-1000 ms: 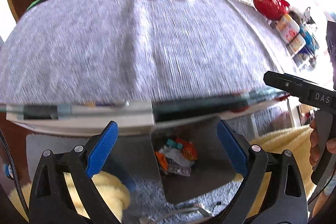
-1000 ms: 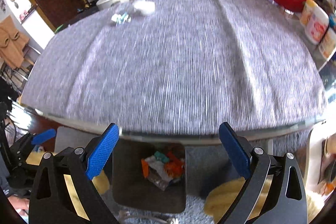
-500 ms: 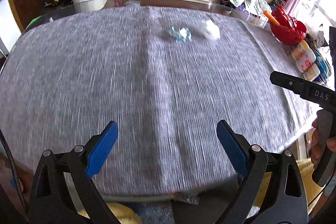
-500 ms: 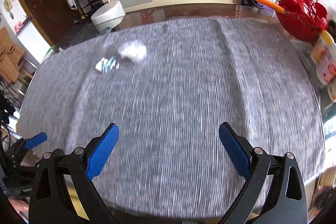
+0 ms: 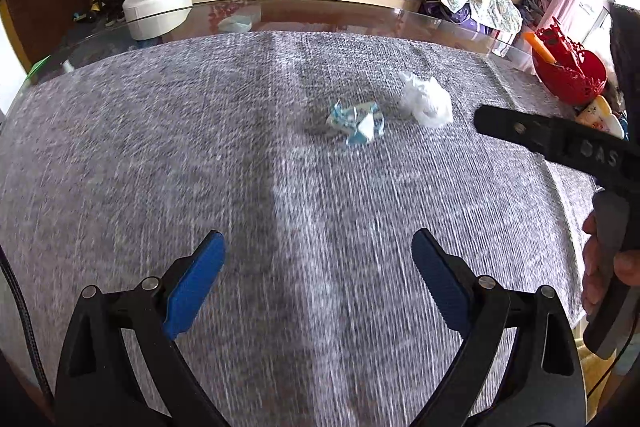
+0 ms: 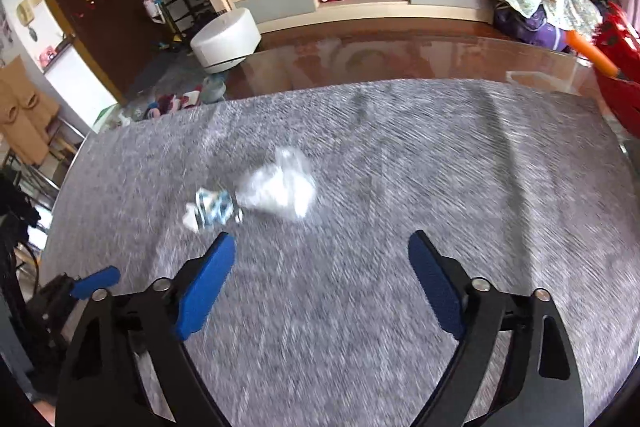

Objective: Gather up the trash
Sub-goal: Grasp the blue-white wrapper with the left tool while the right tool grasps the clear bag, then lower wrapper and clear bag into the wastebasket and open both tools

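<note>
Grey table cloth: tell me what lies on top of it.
On the grey cloth lie a crumpled blue-and-white wrapper and a crumpled clear plastic bag, side by side. Anything beneath them is hidden.

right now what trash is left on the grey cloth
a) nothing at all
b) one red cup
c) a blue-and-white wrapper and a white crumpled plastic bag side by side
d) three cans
c: a blue-and-white wrapper lies next to a white crumpled plastic bag on the grey cloth, ahead of both grippers, neither piece yet between any fingers.
</note>
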